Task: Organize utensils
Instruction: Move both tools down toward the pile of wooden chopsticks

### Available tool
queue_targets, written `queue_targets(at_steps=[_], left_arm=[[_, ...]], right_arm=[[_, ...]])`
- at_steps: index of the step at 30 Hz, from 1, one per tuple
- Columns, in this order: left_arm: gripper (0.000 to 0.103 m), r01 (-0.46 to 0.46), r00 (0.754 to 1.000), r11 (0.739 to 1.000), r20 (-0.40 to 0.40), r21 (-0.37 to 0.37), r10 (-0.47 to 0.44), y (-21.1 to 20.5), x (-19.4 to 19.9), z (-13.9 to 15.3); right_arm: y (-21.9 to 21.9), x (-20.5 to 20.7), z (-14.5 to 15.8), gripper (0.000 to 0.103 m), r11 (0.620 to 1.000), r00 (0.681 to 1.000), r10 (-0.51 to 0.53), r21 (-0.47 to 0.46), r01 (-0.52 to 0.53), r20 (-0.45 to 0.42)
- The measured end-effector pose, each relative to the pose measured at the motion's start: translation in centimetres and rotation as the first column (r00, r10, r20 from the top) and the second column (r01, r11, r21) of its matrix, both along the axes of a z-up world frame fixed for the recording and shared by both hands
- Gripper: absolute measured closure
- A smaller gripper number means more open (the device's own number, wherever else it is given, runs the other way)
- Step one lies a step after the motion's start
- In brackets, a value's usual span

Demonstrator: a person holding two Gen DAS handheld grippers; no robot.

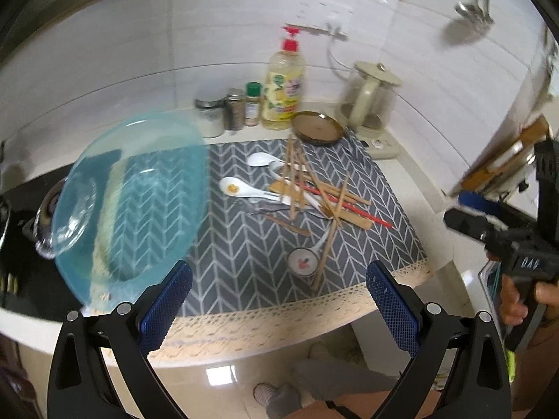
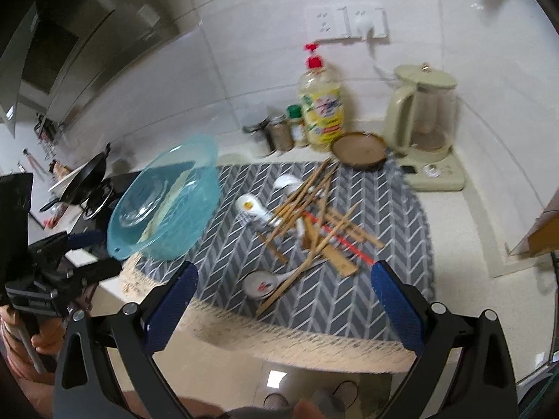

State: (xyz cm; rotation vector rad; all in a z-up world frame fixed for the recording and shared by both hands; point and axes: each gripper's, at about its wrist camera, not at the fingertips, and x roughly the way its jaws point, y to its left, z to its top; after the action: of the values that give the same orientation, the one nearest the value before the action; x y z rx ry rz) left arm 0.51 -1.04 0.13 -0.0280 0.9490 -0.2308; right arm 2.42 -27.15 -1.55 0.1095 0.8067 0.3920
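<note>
No sorting is judged to have been done yet. The utensils are seen in one tangled heap on the grey chevron mat [image 2: 401,230], which is spread over the bench [image 2: 471,244] up to its front edge. Wooden chopsticks [image 2: 307,195] are crossed over one another at many angles, with a red chopstick [image 2: 346,244] lying under some of them. White ceramic spoons [image 2: 255,209] are mixed into the pile; one spoon with a red mark [image 2: 260,284] lies bowl-up nearest the front edge, with a chopstick resting across it. Metal cutlery seems to be buried in the heap, but its kind cannot be told.

A blue plastic basin [image 1: 139,188] is seen tilted over the left part of the mat, open side toward the heap; what supports it is not shown, and no utensil is seen inside it. A brown dish [image 2: 360,150] sits at the rear edge of the mat, empty as far as can be seen.

The left gripper [image 1: 279,300] is held off the front edge with its jaws spread wide and nothing between them. The right gripper [image 2: 284,300] is likewise spread wide and empty, aimed at the heap.

Left to do, by judgement: the whole task, namely separating chopsticks, spoons and cutlery and grouping each kind.
</note>
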Motion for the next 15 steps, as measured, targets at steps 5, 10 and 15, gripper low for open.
queue_targets(at_steps=[5,10,15], left_arm=[[0.004,0.070,0.997,0.996,-0.028,-0.063,-0.072,-3.4,2.9,-2.2],[0.004,0.043,0.999,0.997,-0.001,-0.068,-0.043,-6.1,8.3,-4.8],[0.004,-0.058,0.998,0.997,0.017,0.053,0.057,-7.4,15.9,-8.1]], right_arm=[[-2.8,2.1,-1.2,0.007,0.999,0.999,-0.024,0.046,0.025,-0.021],[-5.2,5.9,-3.5,0.007,0.998,0.999,0.013,0.068,-0.011,-0.034],[-7.5,10.6,-5.6,0.012,0.993,0.995,0.074,0.099,-0.068,-0.065]])
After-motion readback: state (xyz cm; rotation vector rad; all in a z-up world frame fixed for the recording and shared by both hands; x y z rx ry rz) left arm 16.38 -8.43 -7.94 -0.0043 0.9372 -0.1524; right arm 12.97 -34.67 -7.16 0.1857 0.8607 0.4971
